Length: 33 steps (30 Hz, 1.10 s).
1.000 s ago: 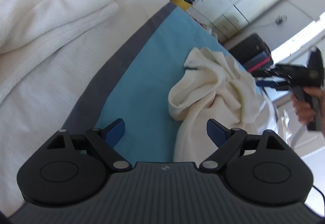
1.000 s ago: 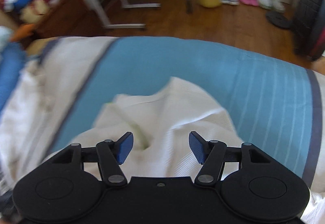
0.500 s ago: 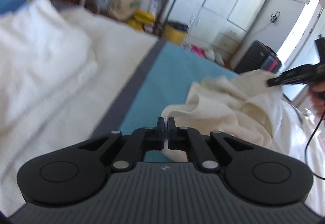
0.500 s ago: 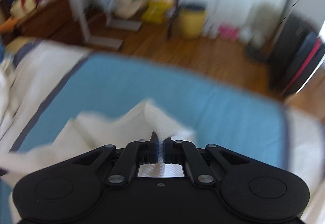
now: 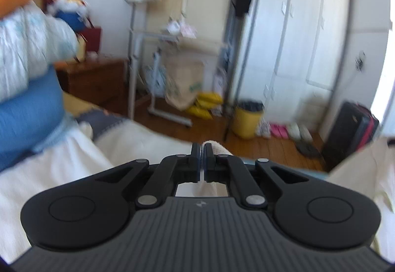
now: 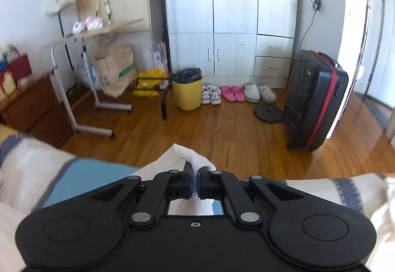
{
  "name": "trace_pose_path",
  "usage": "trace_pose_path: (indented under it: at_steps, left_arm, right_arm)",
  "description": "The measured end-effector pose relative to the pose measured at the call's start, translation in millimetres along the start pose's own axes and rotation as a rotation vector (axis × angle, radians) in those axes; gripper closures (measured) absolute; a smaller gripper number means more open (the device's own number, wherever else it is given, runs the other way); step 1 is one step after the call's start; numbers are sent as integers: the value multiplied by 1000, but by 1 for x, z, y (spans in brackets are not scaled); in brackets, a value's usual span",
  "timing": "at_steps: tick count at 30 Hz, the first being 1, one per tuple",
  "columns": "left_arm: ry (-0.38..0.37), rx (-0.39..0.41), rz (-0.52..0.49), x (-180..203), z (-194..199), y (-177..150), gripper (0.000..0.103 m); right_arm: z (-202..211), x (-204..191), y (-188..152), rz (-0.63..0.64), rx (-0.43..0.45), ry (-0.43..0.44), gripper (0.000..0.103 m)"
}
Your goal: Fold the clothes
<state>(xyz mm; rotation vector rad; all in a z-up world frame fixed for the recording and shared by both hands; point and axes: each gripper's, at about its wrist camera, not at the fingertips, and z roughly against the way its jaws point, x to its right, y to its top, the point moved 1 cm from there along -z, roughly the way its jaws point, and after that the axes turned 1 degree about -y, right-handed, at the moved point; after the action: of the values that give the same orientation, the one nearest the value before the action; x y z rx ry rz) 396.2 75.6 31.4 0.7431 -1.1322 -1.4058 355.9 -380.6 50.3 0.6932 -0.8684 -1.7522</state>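
Bed: white cover with a blue panel [image 6: 81, 173] and a grey stripe, lying under both tools at the bottom of both views.
Left gripper [image 5: 202, 163]: tongs drawn together, with a fold of the cream garment [image 5: 217, 146] showing just past their tips and behind them; whether cloth sits between the pads cannot be told for certain.
Right gripper [image 6: 195, 182]: tongs clamped on a bunched edge of the cream garment [image 6: 192, 157], which rises as a waffle-textured peak above the pads and drops away to the left.
Garment position: lifted off the bed, held at the tool tips; more cream cloth hangs at the right edge of the left wrist view.
Pillows: blue pillow [image 5: 27, 111] under a pale printed one, at left of the left wrist view.
Floor: wooden boards, with a yellow bin [image 6: 187, 94], white trainers, pink slippers [image 6: 232, 93], grey slippers and a black suitcase [image 6: 316, 99] with red trim.
Writing: brown paper bag [image 6: 118, 69] bears a green band, text unreadable.
Far wall: white wardrobe [image 6: 229, 12].
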Motion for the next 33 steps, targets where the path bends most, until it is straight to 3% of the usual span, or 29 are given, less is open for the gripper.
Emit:
trace_pose_path:
  at_steps: [1,4,6,8,12,16,20,22,24,28,30,33]
  left_arm:
    - [30,14,-17,2,-6,3,101]
    - [80,-43,-78,9,-35,-1,101]
    - [55,-219,-39,5,-62,-18,101]
    - [28,-324,24,-4,-75,-41,101]
    - [-1,-359,33,-14,-70,-74,101]
    - [-118,-316,168,-26,-46,-80,101]
    - [-261,-235,191,-22,3,-72,101]
    - [-302,-233,142,-21,26,-75,101]
    - [-293,-249,44,-19,49,-86,101]
    - [-363,-322,-58,-19,95,-115,101]
    - [-355,-358,-113,-15,114,-131,101]
    - [-314,-428,-139,-11,128,-153,101]
  right_arm:
    - [-3,-1,0,-11,21,1,100]
    - [-15,-9,-1,-46,86,-31,100]
    - [-40,-12,-7,-59,4,-70,96]
    - [-62,-15,-15,-51,-85,-99,95]
    - [-69,-16,-38,50,-106,-105,99]
    - [-61,-7,-44,88,-53,-137,100]
    - [-6,15,-63,-100,76,-156,100]
    - [16,21,-75,-124,111,-175,100]
    - [35,25,-87,-120,136,-197,100]
    - [73,33,-111,-114,186,-242,100]
    - [88,41,-126,-135,159,-229,100]
    - [91,44,-147,-72,17,-112,99]
